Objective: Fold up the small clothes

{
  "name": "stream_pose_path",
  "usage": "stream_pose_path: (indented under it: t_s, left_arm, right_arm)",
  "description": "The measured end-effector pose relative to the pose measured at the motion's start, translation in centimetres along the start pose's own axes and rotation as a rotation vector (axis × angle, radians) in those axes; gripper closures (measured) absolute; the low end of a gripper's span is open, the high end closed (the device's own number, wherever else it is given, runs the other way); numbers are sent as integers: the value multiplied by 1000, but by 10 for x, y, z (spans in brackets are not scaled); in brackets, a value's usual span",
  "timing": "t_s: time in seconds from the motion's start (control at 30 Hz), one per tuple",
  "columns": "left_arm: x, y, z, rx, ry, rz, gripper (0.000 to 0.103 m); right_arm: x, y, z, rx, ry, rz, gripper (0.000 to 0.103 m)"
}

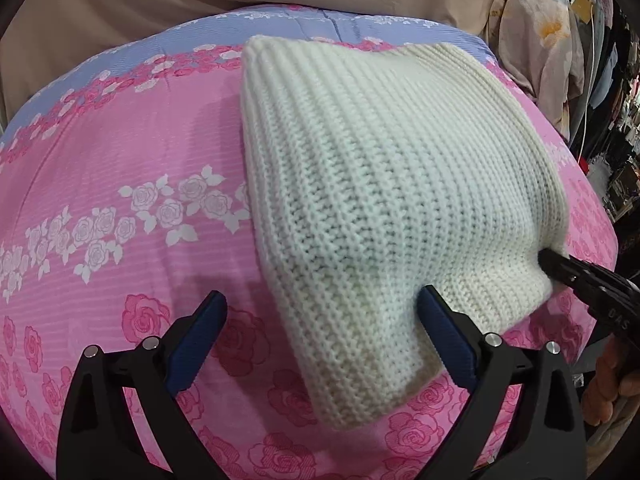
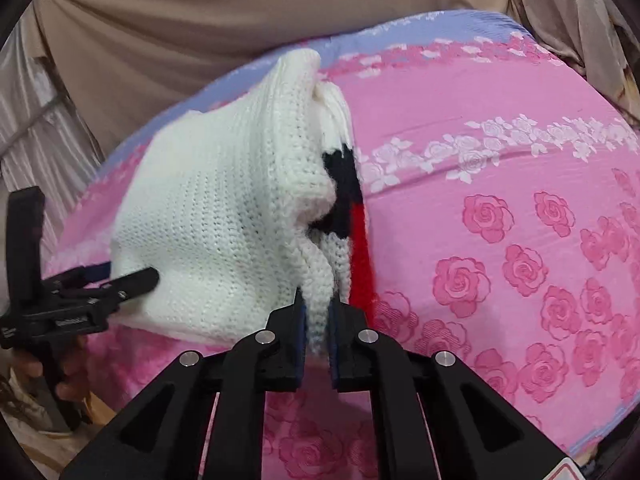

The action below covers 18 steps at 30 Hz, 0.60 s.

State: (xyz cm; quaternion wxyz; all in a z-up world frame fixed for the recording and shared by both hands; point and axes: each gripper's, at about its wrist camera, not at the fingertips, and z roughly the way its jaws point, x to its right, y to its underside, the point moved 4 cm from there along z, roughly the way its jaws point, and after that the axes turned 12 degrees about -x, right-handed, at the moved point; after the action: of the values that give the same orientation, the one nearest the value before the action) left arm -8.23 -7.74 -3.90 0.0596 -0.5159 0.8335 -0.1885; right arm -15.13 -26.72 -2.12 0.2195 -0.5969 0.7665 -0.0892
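Two views, one knit each time.

Left wrist view: left claw (image 1: 322, 316) at bottom centre, blue pads spread wide. White knit garment (image 1: 372, 184) fills centre-right of frame, lying on the pink rose-print bedsheet (image 1: 120, 152). Its near corner sits between the pads; right pad touches the knit, left pad is clear of it, over bare sheet. No pinch. Right claw (image 1: 550, 266) enters from the right edge, tip buried in the garment's lower right edge. Fingers of a hand (image 1: 612, 384) at lower right behind it.

Right wrist view: right claw (image 2: 318, 312) at bottom centre, pads nearly together, clamped on a thin fold of the white knit garment (image 2: 224, 208). Garment runs from centre to upper left; black and red patches show along its right edge. Left claw (image 2: 132, 276) at left edge, one finger lying against the knit's lower left; gap not readable from here.
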Motion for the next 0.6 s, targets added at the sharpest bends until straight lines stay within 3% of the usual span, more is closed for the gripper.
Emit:
stream_pose_path:
  t_s: [0.13, 0.27, 0.43, 0.53, 0.57, 0.6]
  left_arm:
    - [2, -3, -7, 17, -20, 6, 9]
    - [3, -4, -7, 21, -24, -2, 9]
    - [4, -6, -8, 20, -22, 2, 9]
    - [4, -8, -12, 21, -13, 1, 10]
    - [3, -8, -13, 22, -9, -4, 10]
    - [2, -8, -16, 24, 0, -11, 10]
  right_arm:
    - [-9, -13, -23, 32, -9, 0, 78]
    - [-7, -31, -44, 122, 28, 24, 38]
    - [1, -48, -29, 93, 0, 106, 34]
    - [-9, -56, -18, 77, -13, 92, 34]
    - [-14, -58, -17, 86, -14, 69, 35]
    - [-17, -60, -17, 99, -13, 53, 45]
